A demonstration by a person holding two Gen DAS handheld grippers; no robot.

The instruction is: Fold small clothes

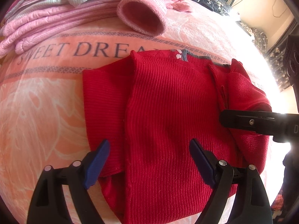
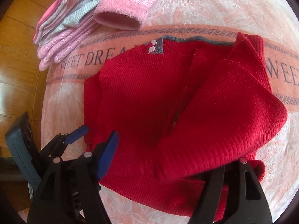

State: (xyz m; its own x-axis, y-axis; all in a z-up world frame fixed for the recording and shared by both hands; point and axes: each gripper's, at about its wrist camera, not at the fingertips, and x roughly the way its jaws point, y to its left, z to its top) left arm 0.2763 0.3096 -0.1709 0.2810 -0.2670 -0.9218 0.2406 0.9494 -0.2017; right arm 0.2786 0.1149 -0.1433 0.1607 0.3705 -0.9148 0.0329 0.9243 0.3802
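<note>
Red ribbed sweater (image 1: 168, 112) lies spread on the peach blanket (image 1: 41, 112), the one printed with "SWEET DREAM" lettering. Grey trim at the neckline, a few pale dots beside it. Both sides already turned inward: a flap lies over the body on my left, and a thicker fold of sleeve drapes across on my right.

My left claw (image 1: 149, 160) hangs above the sweater's lower half, blue pads (image 1: 97, 164) spread wide, nothing between them. From the right wrist view I see it low at the sweater's left edge.

My right claw (image 2: 168, 158) is down at the near hem. Its left blue pad (image 2: 107, 155) shows clear of the cloth; the other finger sits under the folded sleeve (image 2: 214, 115), which drapes over it. Fingers stand well apart. I cannot tell whether cloth is merely resting on that finger or hooked by it. From the left wrist view, one black finger of it reaches in across the sleeve fold.

Beyond the neckline, apart from the sweater: a stack of folded pink and striped clothes (image 2: 71, 24), with a pink fleecy cuff (image 1: 143, 16) lying open-mouthed toward me
</note>
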